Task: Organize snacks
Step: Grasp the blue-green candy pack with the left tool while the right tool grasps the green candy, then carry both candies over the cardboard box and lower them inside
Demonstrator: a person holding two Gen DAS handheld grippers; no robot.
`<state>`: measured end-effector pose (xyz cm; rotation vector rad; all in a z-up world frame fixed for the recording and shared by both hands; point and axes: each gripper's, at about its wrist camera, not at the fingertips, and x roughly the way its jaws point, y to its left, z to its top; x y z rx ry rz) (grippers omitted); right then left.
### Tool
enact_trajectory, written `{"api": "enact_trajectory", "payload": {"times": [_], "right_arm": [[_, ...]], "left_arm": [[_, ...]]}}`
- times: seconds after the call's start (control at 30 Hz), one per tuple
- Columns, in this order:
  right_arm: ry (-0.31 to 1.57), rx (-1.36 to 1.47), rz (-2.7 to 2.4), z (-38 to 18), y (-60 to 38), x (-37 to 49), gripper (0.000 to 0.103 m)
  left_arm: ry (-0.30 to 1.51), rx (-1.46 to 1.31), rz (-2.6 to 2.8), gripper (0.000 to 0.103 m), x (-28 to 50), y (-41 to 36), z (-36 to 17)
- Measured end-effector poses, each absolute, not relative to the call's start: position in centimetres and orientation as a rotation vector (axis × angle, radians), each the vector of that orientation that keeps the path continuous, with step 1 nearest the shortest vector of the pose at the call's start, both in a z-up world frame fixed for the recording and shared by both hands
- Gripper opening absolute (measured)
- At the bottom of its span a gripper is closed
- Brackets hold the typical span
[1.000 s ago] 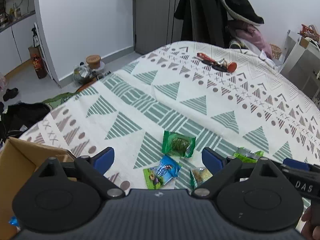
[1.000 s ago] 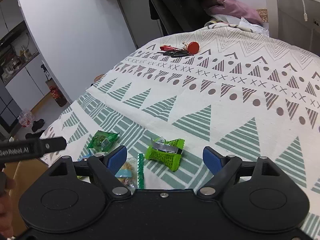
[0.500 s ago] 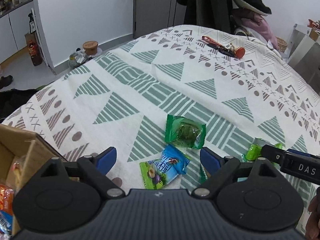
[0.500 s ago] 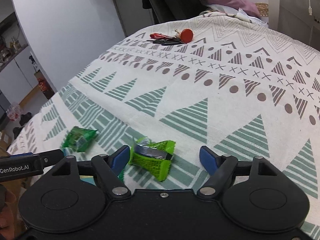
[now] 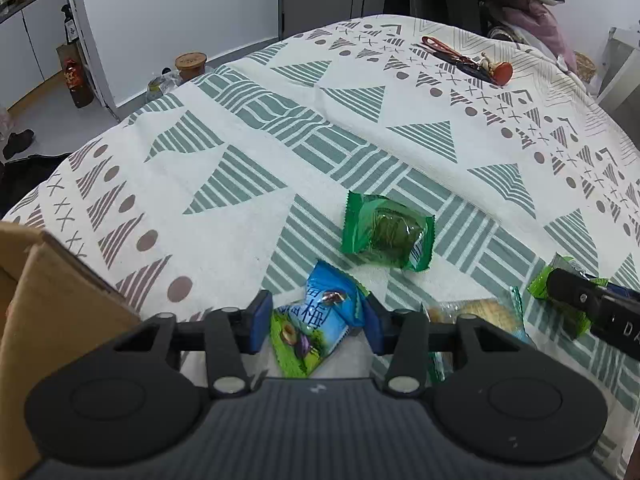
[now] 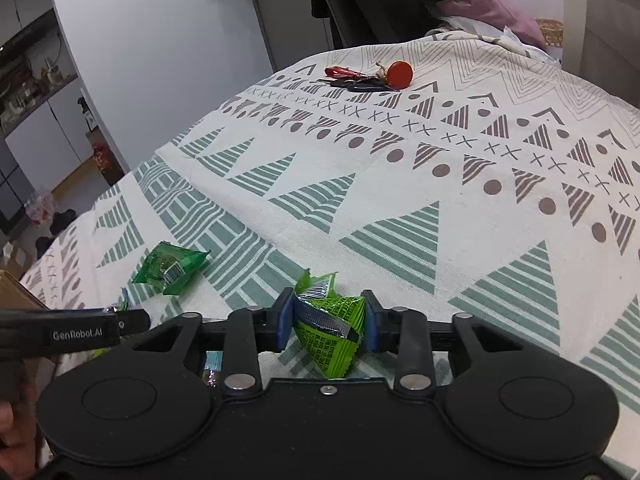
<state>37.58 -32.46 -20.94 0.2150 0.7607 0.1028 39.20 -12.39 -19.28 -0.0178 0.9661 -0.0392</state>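
My left gripper (image 5: 316, 322) is shut on a blue and green snack packet (image 5: 316, 320) lying on the patterned tablecloth (image 5: 280, 152). Beyond it rests a dark green wrapped cake (image 5: 386, 232). A cracker packet (image 5: 476, 314) lies just right of the left fingers. My right gripper (image 6: 325, 322) is shut on a bright green packet (image 6: 332, 326) with a silver band; the same packet (image 5: 540, 286) shows partly in the left wrist view behind the right gripper's finger. The dark green cake (image 6: 170, 266) also appears left of the right gripper.
An open cardboard box (image 5: 52, 304) stands at the table's near left edge. Scissors and a red-topped object (image 6: 372, 78) lie at the far side of the table. Bottles and jars stand on the floor beyond the left edge. Coats hang behind the table.
Both grippers came down and forward to the table and closed: the left on the blue and green packet, the right on the bright green packet. Both were open earlier.
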Motion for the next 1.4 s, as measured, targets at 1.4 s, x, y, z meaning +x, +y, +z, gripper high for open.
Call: {"api": "enact_trajectory", "payload": {"times": [1.4], "right_arm": [[0.588,0.196,0.136,-12.1,-27.9,26.2,0.029]], "left_arm": [[0.801,-0.250,-0.028,0.030,27.3,-6.2,-8.4]]}}
